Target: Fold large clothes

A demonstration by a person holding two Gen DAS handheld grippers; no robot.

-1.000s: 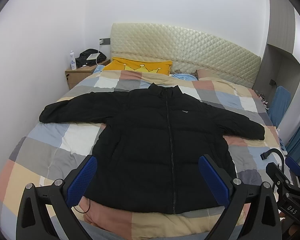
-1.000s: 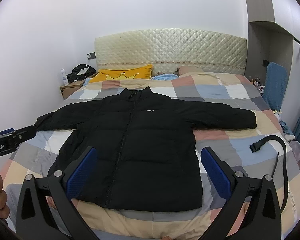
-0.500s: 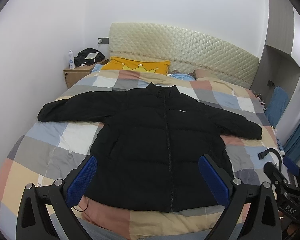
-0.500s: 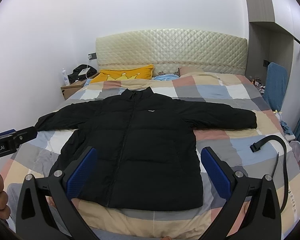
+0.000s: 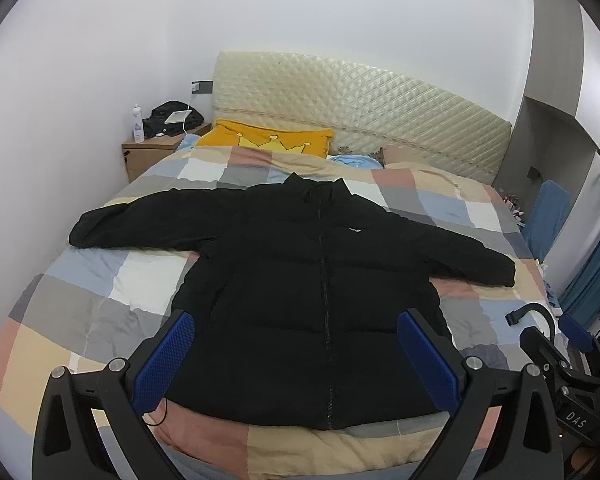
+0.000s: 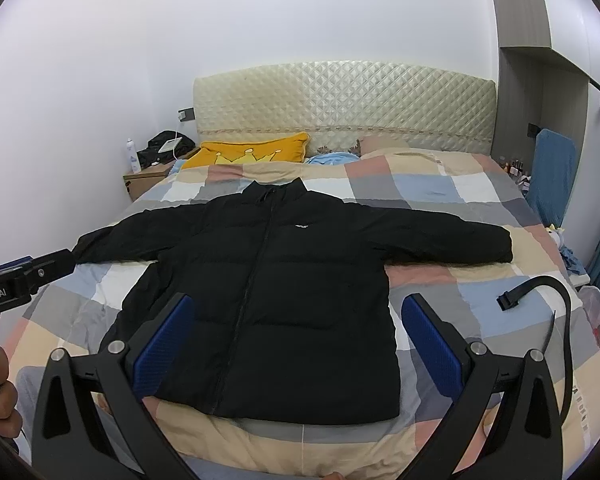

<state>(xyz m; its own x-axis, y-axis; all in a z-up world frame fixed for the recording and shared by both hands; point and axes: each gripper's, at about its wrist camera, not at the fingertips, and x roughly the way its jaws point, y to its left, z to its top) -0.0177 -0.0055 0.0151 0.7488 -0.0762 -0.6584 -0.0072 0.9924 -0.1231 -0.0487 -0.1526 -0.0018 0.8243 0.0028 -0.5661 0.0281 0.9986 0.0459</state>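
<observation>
Slightly shifted since the earlier frame, both wrist views frame one bed point(image 5: 100, 292). One black jacket point(image 5: 320, 300) lies flat on the bed, both sleeves spread. One yellow pillow point(image 6: 252, 152) sits beyond the jacket's collar. Left gripper point(image 5: 300, 356) and right gripper point(image 6: 304, 344) hover near the jacket's hem, both wide apart, holding nothing.

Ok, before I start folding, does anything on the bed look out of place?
A loose black strap lies curled on the quilt near the black jacket's right-hand sleeve. The jacket itself lies flat, zipped, sleeves spread.
</observation>
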